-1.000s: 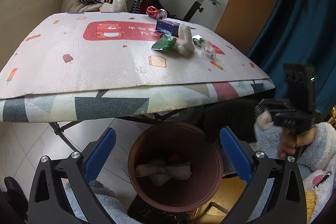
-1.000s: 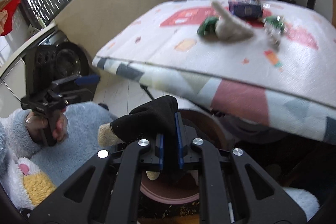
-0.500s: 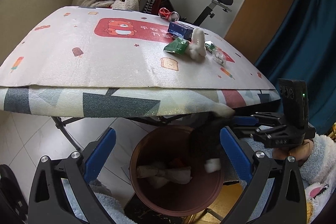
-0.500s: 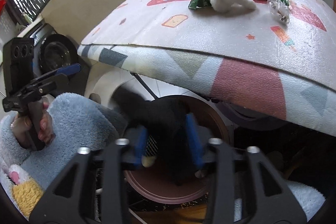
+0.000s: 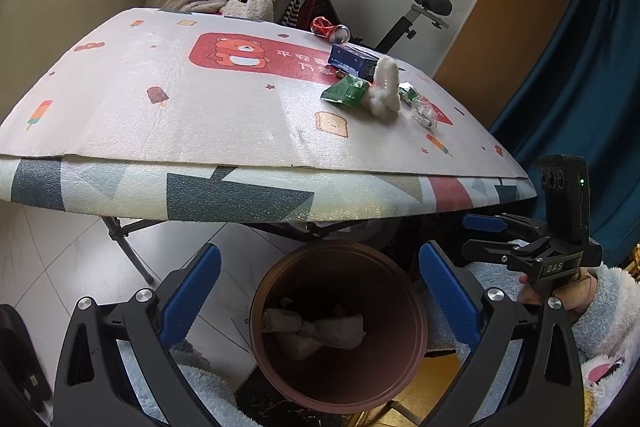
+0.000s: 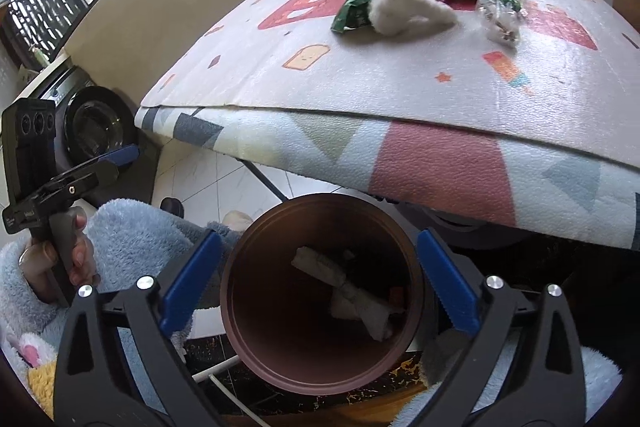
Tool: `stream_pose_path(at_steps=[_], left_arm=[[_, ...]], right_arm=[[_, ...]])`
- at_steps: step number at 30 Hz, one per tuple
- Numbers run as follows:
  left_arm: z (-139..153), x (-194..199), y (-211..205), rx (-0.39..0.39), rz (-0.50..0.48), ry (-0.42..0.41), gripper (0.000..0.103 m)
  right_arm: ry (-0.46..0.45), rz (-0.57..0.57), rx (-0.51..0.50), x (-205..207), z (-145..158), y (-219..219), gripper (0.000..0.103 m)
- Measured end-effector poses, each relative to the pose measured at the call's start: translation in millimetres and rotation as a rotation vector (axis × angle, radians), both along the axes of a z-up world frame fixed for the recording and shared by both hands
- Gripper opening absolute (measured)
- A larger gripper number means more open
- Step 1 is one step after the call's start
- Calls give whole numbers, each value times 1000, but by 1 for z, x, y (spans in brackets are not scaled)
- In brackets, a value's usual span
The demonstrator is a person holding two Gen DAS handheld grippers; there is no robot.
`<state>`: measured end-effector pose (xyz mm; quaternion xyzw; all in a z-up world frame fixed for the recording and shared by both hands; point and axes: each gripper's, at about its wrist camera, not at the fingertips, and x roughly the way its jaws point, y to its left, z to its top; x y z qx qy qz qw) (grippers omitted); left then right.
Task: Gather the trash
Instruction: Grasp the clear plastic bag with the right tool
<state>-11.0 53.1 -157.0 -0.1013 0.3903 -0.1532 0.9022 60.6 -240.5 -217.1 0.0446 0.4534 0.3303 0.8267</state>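
1. Brown trash bin (image 5: 336, 327) sits under my left gripper (image 5: 320, 295), its fingers (image 5: 192, 291) wide apart and empty. Crumpled tissue (image 5: 312, 327) lies inside; more trash, including a green wrapper (image 5: 346, 91), is on the worktop (image 5: 200, 115) at 1 o'clock.
2. Right view: my right gripper (image 6: 320, 279) hovers over the bin (image 6: 256, 307), fingers (image 6: 444, 283) spread and empty.

**Item count: table and bin**

One brown bin (image 5: 336, 331) at lower centre holds two pale crumpled wads (image 5: 316, 327). At upper right, on one patterned table (image 5: 200, 115), lie one red can (image 5: 330, 28), one blue box (image 5: 352, 59), one green wrapper (image 5: 345, 91), one white sock (image 5: 385, 95) and one clear wrapper (image 5: 425, 113). Two grippers are visible, one (image 5: 320, 301) at lower centre and one (image 5: 486, 241) at right.
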Motion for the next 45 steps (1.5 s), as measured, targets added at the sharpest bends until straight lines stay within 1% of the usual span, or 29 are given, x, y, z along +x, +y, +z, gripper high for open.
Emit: stream_pose_path(at_steps=[3,9,11,14,17,18,21,23,26,29,32,34,35,36,40,41,42,44,45], left_arm=[[-1,0,-1,8,1,4,97],[1,1,-5,34,-8,3,97],[3,1,-6,41,-23,-2,97],[5,4,-6,36,-24,2,97],[7,11,-1,20,14,21,97],[10,15,0,3,23,24,97],[18,24,3,-45,35,13,97],[25,32,3,-60,40,-1,97],[31,45,0,-44,47,-14,97],[34,59,-3,-21,45,-18,97],[35,73,-7,-4,39,-22,97],[34,82,-9,-5,39,-22,97],[33,86,-10,-6,40,-22,97],[33,91,-11,-4,43,-22,97],[31,107,-21,-4,42,-22,97],[30,111,-24,-7,38,-20,97],[30,115,-27,-12,31,-19,97],[31,121,-36,-15,2,-19,97],[32,124,-41,-9,-9,-17,94]], right_arm=[[-10,-9,-12,-1,2,-2,97],[-70,-35,-22,-5,16,-9,97],[-80,-40,-3,-2,23,-16,97],[-97,-67,-15,7,30,-24,97],[-134,-120,-33,23,43,-40,97],[-143,-132,-38,26,46,-42,97],[-163,-202,-70,47,52,-53,97],[-161,-243,-102,63,52,-57,97],[-151,-292,-126,99,48,-63,90],[-143,-310,-137,125,42,-68,89],[-148,-292,-149,145,38,-67,82],[-152,-287,-150,153,36,-69,73],[-147,-277,-146,161,33,-67,65],[-142,-268,-140,165,31,-66,60],[-133,-249,-142,179,27,-57,53],[-128,-243,-152,181,25,-55,48],[-126,-238,-154,181,25,-53,33],[-143,-230,-143,176,30,-53,30],[-151,-227,-126,171,33,-53,29]])
